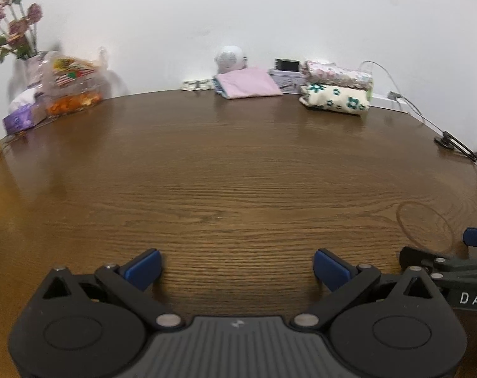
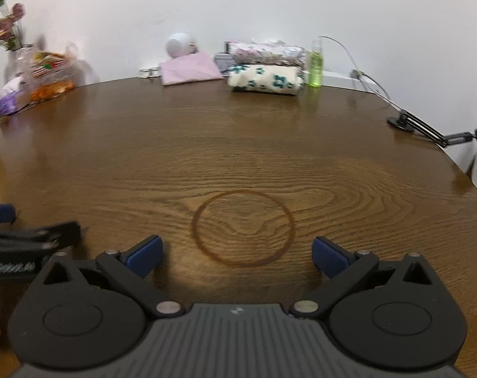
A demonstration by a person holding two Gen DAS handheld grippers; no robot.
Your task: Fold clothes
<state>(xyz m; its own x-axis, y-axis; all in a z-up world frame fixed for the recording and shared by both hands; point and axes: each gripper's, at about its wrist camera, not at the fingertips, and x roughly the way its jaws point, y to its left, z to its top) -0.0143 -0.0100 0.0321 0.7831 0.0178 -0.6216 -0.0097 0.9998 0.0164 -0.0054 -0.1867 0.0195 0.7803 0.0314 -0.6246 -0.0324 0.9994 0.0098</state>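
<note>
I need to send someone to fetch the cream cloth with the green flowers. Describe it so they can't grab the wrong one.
Look along the far edge of the brown wooden table, by the white wall. Right of the flat pink cloth sits a two-piece stack beside a green bottle. Take the bottom piece, the cream cloth: it has bold green flowers, while the floral cloth on top has small pinkish ones.

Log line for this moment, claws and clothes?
left claw: open, empty | right claw: open, empty | folded clothes: stacked at table far edge | pink cloth: beside stack
</note>
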